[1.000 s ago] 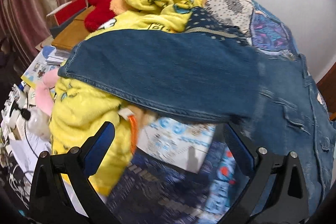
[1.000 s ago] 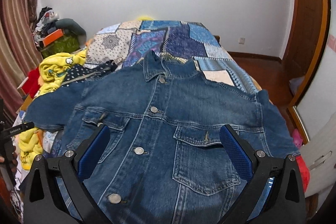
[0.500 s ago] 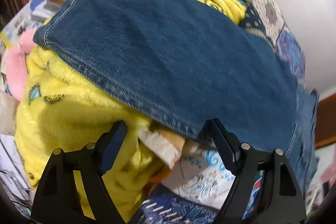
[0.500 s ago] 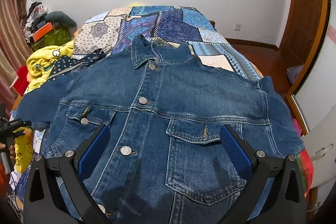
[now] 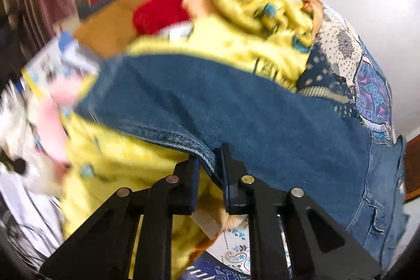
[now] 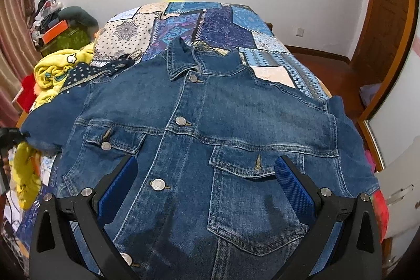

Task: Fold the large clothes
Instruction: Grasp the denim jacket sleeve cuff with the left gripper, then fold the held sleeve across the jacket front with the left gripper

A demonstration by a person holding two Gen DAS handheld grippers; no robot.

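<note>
Blue denim jacket (image 6: 210,138) lies buttoned, front up, on the patchwork bed (image 6: 183,25); left claw (image 5: 210,169) closing on its left sleeve hem, right claw (image 6: 207,185) wide open, empty above the near chest pocket; cloth likely heavy, stiff-soft, best pinched at seams.
</note>
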